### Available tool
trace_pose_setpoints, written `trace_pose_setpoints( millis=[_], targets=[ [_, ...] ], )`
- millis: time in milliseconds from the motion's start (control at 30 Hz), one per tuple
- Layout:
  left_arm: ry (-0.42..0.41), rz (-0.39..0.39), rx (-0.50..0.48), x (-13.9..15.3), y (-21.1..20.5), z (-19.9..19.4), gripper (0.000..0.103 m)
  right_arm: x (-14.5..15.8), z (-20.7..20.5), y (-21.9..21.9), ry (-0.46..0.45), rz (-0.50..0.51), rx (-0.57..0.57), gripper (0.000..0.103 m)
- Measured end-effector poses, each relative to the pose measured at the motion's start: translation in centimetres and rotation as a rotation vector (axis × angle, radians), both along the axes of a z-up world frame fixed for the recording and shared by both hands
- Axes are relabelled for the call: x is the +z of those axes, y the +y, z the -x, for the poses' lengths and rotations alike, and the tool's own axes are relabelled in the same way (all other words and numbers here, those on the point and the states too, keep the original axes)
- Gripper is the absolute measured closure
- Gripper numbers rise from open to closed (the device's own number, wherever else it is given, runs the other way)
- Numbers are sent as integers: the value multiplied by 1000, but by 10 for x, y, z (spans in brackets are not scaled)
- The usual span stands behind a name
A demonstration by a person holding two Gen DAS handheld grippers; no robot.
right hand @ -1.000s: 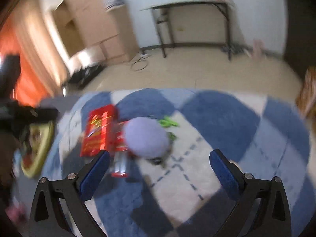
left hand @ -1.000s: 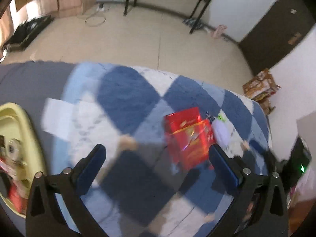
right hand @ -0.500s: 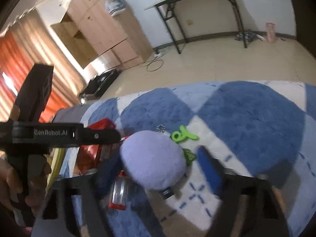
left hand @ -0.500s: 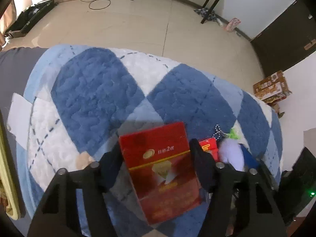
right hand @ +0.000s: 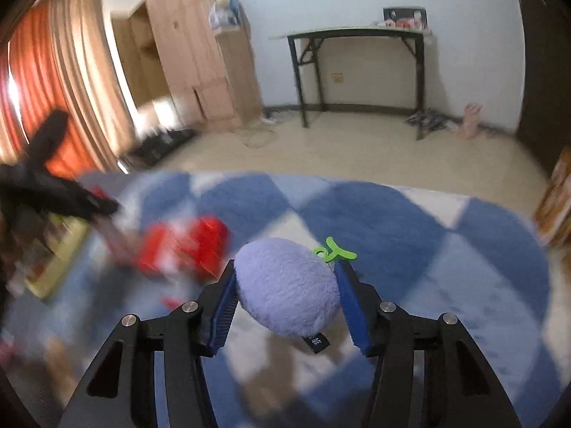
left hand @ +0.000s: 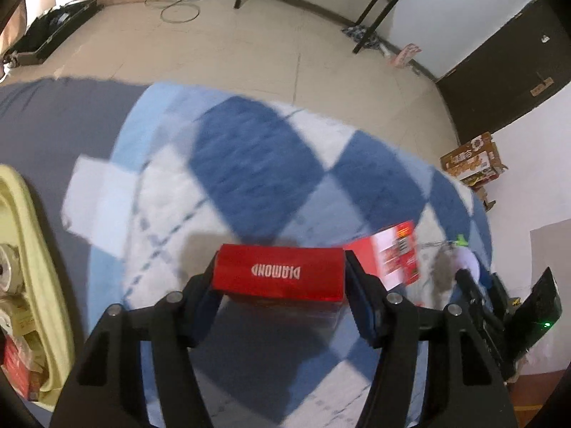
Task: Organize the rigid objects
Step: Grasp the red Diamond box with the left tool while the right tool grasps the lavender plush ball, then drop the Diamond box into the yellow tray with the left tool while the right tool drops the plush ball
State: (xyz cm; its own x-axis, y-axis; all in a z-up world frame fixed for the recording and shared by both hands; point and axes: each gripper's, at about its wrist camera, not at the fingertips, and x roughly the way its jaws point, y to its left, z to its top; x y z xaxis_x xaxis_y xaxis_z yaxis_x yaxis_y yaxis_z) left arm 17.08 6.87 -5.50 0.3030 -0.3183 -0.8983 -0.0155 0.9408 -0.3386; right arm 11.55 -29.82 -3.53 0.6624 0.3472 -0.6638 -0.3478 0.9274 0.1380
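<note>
My left gripper (left hand: 280, 271) has a red box (left hand: 278, 280) marked DIAMOND between its pads, end-on and off the blanket; the jaws are still closing and the pads press its sides. A second red pack (left hand: 396, 253) lies on the blanket to the right of it. In the right wrist view my right gripper (right hand: 285, 271) has a round lilac plush (right hand: 285, 289) between its blue pads; these jaws are also closing and squeeze the plush. A green clip (right hand: 335, 251) sticks out behind the plush. The red packs (right hand: 185, 246) show as a blur at the left.
A blue and white checked blanket (left hand: 249, 164) covers the surface. A pale yellow tray (left hand: 32, 249) with several items stands at the left edge. Beyond lie tiled floor, a black-legged table (right hand: 357, 71), a wooden cupboard (right hand: 200, 64) and cardboard boxes (left hand: 471, 164).
Both grippers went from wide open to closed on their items. The left one came down on the red box and tipped it up end-on. The right one closed around the plush.
</note>
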Motion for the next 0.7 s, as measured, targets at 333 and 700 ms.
trace_pose_setpoints(
  millis=[333, 700],
  targets=[
    [-30, 124, 74, 14, 47, 13, 42, 13, 12, 12, -48, 4, 53, 52],
    [-203, 79, 196, 94, 175, 62, 43, 91, 44, 139, -144, 2, 374, 52]
  ],
)
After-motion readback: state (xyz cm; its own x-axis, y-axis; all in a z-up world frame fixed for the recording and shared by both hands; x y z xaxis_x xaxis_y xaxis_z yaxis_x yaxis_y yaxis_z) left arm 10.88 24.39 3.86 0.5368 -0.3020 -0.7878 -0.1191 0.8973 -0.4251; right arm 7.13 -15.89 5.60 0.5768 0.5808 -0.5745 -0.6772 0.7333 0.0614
